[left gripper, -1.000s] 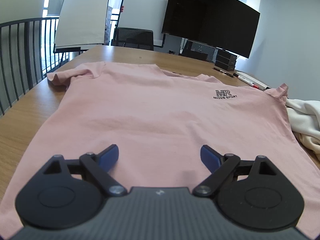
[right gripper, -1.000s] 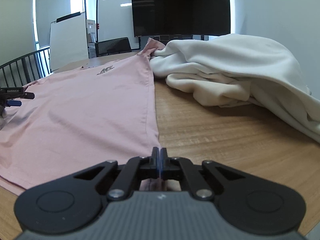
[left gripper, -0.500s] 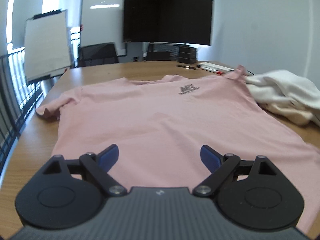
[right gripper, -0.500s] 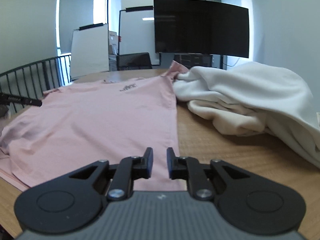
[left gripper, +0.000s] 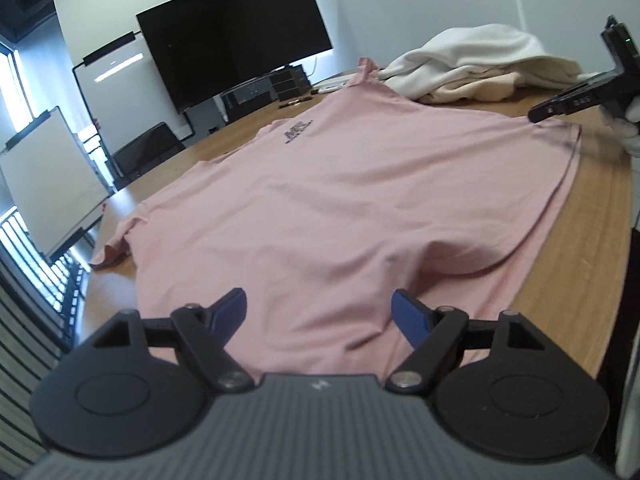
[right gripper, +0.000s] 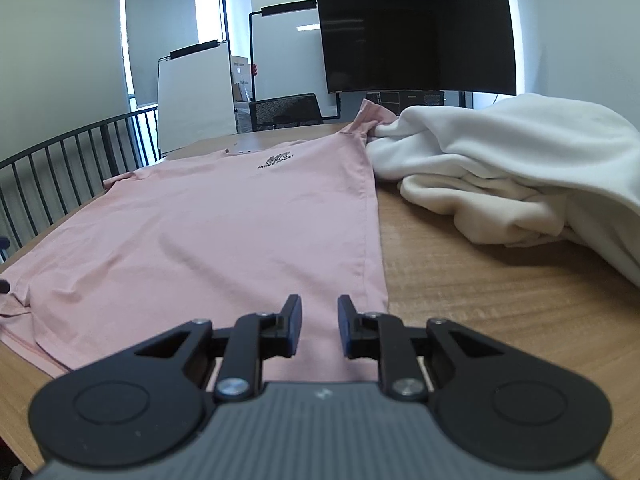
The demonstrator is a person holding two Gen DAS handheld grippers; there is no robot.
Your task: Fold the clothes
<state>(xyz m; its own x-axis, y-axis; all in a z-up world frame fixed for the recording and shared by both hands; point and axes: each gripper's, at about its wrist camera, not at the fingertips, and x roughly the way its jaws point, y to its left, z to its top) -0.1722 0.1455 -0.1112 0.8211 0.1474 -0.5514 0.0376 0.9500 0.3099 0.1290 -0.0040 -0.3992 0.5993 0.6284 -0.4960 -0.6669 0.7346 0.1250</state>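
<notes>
Folding hasn't really started on the pink t-shirt point(right gripper: 224, 224) yet.
It's lying flat, logo up, spread over the wooden surface point(right gripper: 500, 304), no fold in it, with a cream garment pile point(right gripper: 520, 172) at its far sleeve. Left claw point(left gripper: 318, 308) has just been closing a bit but is wide, over the hem and empty; right claw point(right gripper: 319, 314) has opened to a narrow gap, shirt corner beneath, not pinched.

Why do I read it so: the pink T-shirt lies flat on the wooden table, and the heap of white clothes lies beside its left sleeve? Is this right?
Not quite. The pink T-shirt does lie flat on the wooden table, but the heap of white clothes lies at its other side, against the right-hand sleeve as the right wrist view shows it. The left wrist view agrees.
</notes>
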